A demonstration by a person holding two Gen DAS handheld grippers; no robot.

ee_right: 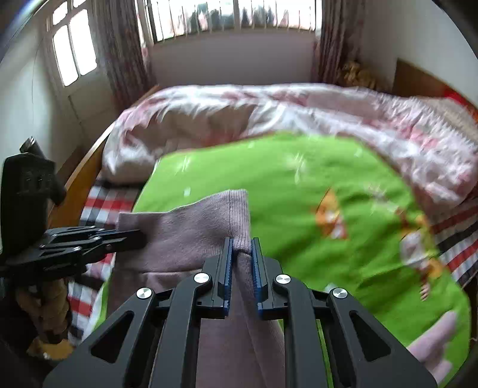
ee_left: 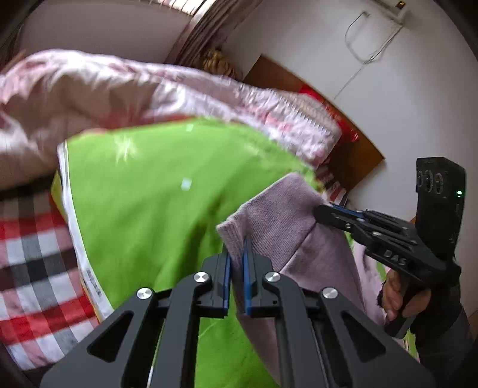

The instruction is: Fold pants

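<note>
— Over the green blanket (ee_left: 155, 209), what does each camera add?
— Only the left wrist view shows the person's gloved hand (ee_left: 418, 301); only the right shows the window (ee_right: 227, 18).
— And the grippers?
— Left gripper (ee_left: 236, 256) and right gripper (ee_right: 242, 253), tilted down, are both nearly closed, pinching the mauve pants (ee_right: 191, 232) by their ribbed edge above the bed.

Mauve knit pants (ee_right: 185, 226) lifted by ribbed waistband, hanging

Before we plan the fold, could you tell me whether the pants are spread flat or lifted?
Lifted: the lilac pants hang by the ribbed waistband, pinched by the left gripper and right gripper above the green blanket.
</note>
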